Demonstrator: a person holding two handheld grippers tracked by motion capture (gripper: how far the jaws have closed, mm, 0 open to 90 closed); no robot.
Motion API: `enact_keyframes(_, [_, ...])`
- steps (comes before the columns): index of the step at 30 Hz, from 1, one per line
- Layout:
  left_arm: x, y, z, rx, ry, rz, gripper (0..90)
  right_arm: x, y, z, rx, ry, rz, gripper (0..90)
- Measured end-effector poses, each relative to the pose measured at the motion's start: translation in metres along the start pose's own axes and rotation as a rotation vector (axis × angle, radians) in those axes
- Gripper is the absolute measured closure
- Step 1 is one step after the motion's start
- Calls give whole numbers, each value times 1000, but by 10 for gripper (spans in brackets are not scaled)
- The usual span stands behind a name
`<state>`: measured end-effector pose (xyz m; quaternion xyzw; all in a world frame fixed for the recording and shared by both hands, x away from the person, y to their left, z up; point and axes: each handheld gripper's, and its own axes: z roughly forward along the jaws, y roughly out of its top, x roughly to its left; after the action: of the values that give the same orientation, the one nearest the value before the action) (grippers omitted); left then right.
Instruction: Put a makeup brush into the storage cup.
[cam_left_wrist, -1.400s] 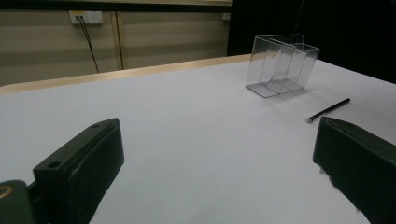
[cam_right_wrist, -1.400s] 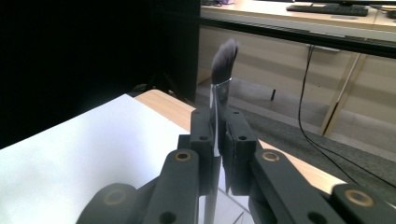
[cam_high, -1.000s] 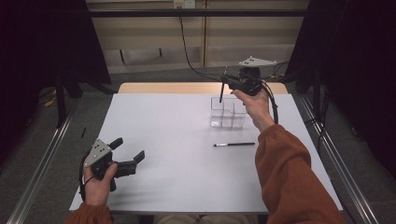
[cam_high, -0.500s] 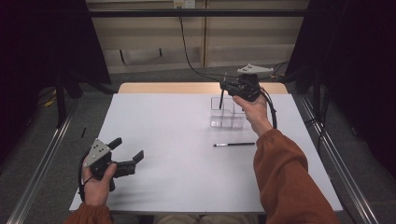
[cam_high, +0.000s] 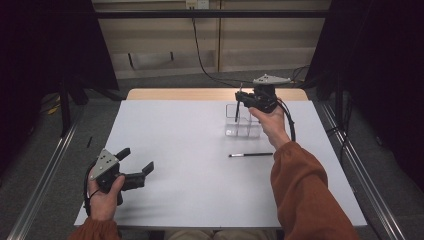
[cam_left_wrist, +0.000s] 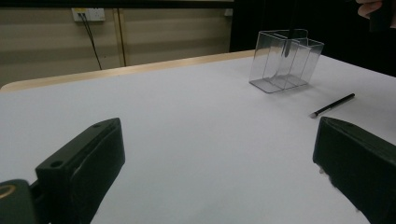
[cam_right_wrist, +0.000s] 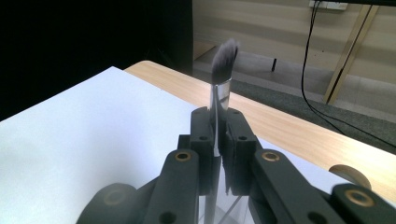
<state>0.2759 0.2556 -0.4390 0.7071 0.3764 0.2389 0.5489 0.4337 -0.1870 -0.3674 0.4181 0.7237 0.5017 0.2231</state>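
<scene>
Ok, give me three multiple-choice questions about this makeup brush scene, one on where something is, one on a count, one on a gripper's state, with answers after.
1. Where does the loose makeup brush lie?
A. On the white table top, on the person's side of the clear organiser
B. Inside the clear organiser
C. Between the left gripper's jaws

2. How many makeup brushes are in the scene?
A. One
B. Two
C. Four

3. What is the state of the right gripper?
A. Wide open and empty
B. Shut on a makeup brush, bristles up
C. Shut on the clear organiser's wall

Answers:
1 A, the high view shows it flat on the table top, nearer the person than the clear organiser.
2 B, one lies on the table and the held brush is the other.
3 B, the right gripper view shows the jaws pinching the handle.
</scene>
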Motion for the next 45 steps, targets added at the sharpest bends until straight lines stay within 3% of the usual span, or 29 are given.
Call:
enact_keyframes(22, [0, -1, 0, 3, -12, 4, 23, -1, -7, 6, 8, -6, 11, 814])
enact_keyframes(26, [-1, -1, 0, 1, -20, 5, 22, -1, -7, 6, -4, -21, 19, 662])
enact_keyframes(29, [0, -1, 0, -1, -20, 6, 22, -1, -8, 5, -19, -14, 17, 612])
enact_keyframes(35, [-1, -1, 0, 0, -20, 14, 24, 1, -7, 4, -39, -12, 4, 324])
enact_keyframes(45, [0, -1, 1, 7, -17, 8, 25, 2, -12, 4, -65, -12, 2, 48])
